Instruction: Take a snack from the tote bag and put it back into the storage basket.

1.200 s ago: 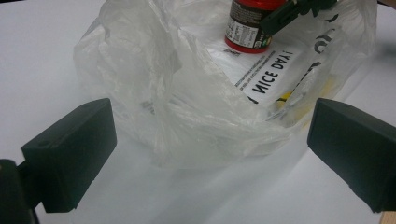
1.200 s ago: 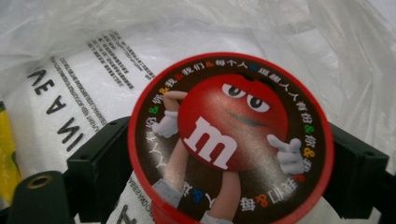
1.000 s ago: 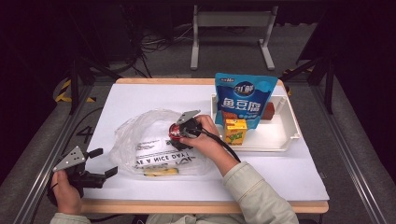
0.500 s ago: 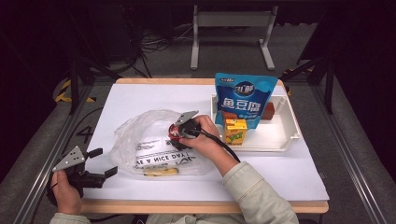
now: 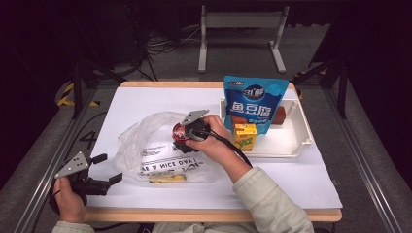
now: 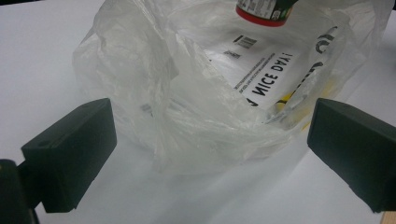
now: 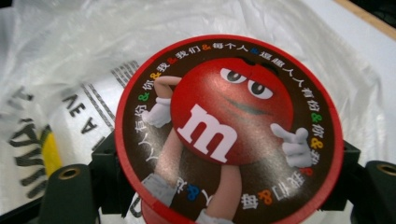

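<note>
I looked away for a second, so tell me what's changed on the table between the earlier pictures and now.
Almost nothing. The right gripper stays shut on the red candy tub, held over the clear plastic bag; at most it has edged slightly lower toward the bag. The left gripper still waits open at the table's near left edge. The blue snack pouch, the yellow juice box and the white tray have not moved.

The right gripper (image 5: 183,137) is reached forward over the middle of the bench, forearm stretched out behind it, its jaws clamped on either side of a round load; the left gripper (image 5: 107,168) sits low near the bench's front left corner, jaws spread wide and holding nothing.
</note>
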Tool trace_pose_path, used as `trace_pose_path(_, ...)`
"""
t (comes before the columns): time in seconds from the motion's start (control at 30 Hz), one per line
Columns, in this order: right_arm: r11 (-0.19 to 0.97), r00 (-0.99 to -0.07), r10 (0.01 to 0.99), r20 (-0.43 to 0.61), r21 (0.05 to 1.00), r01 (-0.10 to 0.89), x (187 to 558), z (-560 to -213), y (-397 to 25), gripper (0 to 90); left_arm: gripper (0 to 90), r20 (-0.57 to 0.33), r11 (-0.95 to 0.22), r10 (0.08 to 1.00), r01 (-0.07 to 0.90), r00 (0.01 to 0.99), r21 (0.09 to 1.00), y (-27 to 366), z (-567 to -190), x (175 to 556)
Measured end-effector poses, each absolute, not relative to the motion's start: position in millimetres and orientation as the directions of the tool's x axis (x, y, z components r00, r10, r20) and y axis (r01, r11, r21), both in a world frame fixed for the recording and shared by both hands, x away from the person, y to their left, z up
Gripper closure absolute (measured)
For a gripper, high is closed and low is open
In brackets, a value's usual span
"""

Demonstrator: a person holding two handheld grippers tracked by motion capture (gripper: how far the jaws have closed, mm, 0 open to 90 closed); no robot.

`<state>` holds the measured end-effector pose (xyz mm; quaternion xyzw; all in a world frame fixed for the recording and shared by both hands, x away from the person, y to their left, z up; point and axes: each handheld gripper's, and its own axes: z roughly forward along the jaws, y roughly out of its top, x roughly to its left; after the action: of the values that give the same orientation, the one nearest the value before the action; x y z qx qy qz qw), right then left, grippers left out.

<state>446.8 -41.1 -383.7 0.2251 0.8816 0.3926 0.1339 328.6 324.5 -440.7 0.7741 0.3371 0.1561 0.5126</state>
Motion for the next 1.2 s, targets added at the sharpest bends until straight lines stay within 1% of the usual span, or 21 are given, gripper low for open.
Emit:
trace_pose_path(0.23,0.58,-0.874,0.483,-0.059,0.769,0.268,437.6,-359.3,-39.8,26.1,1.9,-0.103,-0.246,0.681,0.359,0.725,0.9,324.1,-440.5,329.0)
trace_pose_path(0.5,0.572,-0.865,0.497,-0.066,0.775,0.269,428.2,-338.2,-44.7,26.1,1.9,-0.104,-0.247,0.68,0.36,0.726,0.9,323.0,-440.7,329.6)
trace_pose_path(0.77,0.564,-0.851,0.519,-0.08,0.78,0.271,423.1,-324.1,-61.1,26.1,1.9,-0.104,-0.252,0.679,0.363,0.727,0.897,321.7,-441.6,330.9)
trace_pose_path(1.2,0.533,-0.801,0.592,-0.09,0.789,0.305,415.6,-304.2,-106.9,26.1,1.9,-0.107,-0.252,0.676,0.366,0.729,0.896,319.7,-442.1,333.4)
